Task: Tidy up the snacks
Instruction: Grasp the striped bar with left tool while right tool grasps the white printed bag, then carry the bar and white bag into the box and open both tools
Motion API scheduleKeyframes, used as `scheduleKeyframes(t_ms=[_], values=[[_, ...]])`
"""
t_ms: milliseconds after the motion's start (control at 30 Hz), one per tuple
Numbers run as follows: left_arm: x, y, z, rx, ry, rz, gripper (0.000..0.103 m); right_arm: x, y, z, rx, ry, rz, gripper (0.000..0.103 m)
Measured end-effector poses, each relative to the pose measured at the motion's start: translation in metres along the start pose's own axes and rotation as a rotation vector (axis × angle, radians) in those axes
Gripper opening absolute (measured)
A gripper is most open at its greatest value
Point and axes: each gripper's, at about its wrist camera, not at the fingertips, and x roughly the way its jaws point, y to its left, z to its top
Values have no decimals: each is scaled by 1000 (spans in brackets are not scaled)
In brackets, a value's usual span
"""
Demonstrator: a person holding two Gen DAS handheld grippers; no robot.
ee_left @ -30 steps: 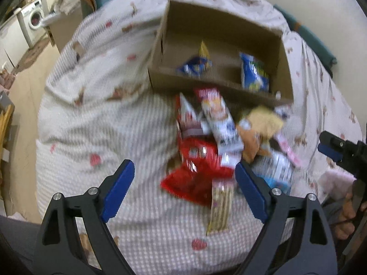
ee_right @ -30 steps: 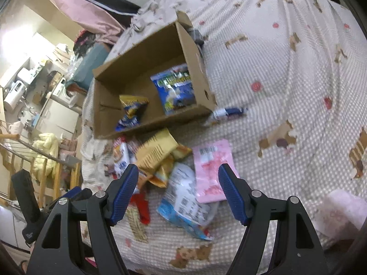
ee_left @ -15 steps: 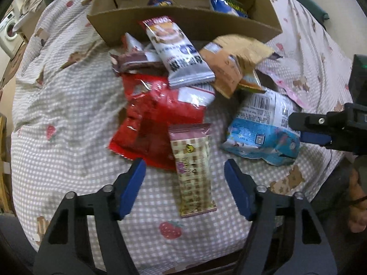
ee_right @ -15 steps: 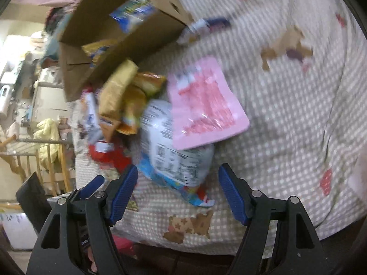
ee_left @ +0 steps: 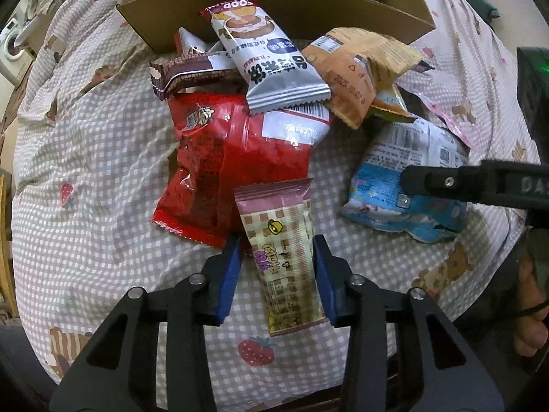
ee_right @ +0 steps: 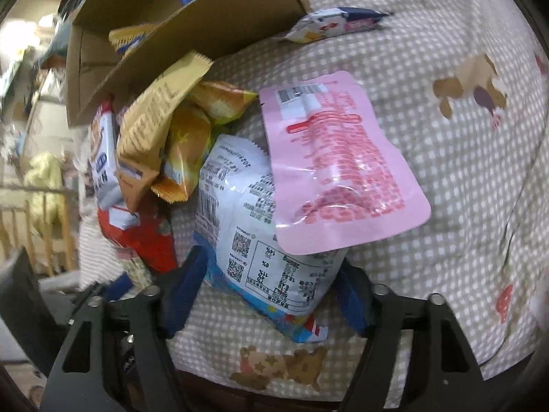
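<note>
A pile of snack packets lies on the checkered bed cover in front of an open cardboard box. My left gripper points down over a pink-and-brown checkered snack bar. Its jaws are closing, and the blue pads meet the bar's two long edges. My right gripper straddles a white-and-blue bag. Its jaws are closing too, with the pads still just off the bag's sides. A pink pouch overlaps that bag's far end.
A red bag, a silver bar, a brown bar and tan packets crowd the box's front wall. A small packet lies beside the box. A person's hand shows at the right edge.
Both grippers came down onto the pile. The left jaws narrowed from wide apart to the checkered bar's edges. The right gripper dropped over the white-and-blue bag and narrowed a little.
</note>
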Motion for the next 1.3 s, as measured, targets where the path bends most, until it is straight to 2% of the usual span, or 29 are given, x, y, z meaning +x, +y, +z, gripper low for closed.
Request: scheduleKeyframes(t_ms=[33, 67, 167, 267, 400, 567, 833, 933, 1133, 1300], values=[[-1, 0, -1, 10, 8, -12, 25, 1, 2, 0, -13, 1, -3, 60], [0, 1, -2, 13, 11, -16, 24, 0, 3, 0, -22, 1, -2, 53], [-4, 7, -6, 5, 14, -30, 23, -1, 16, -5, -61, -16, 2, 45], [-13, 13, -8, -6, 7, -42, 22, -7, 16, -12, -58, -10, 49, 38], [-32, 15, -12, -3, -23, -46, 22, -22, 16, -23, -63, -15, 121, 36], [-53, 19, -19, 10, -54, -42, 22, -35, 22, -42, -77, -23, 163, 34], [-83, 41, -6, -5, -106, 1, 22, -81, 25, -60, -133, -120, 159, 33], [-93, 50, 2, -19, -125, 7, 22, -101, 26, -54, -147, -184, 133, 33], [-107, 65, 32, -60, -168, 33, 22, -140, 23, -35, -168, -285, 155, 33], [-115, 69, 62, -58, -214, 45, 22, -155, 37, -9, -191, -346, 169, 33]])
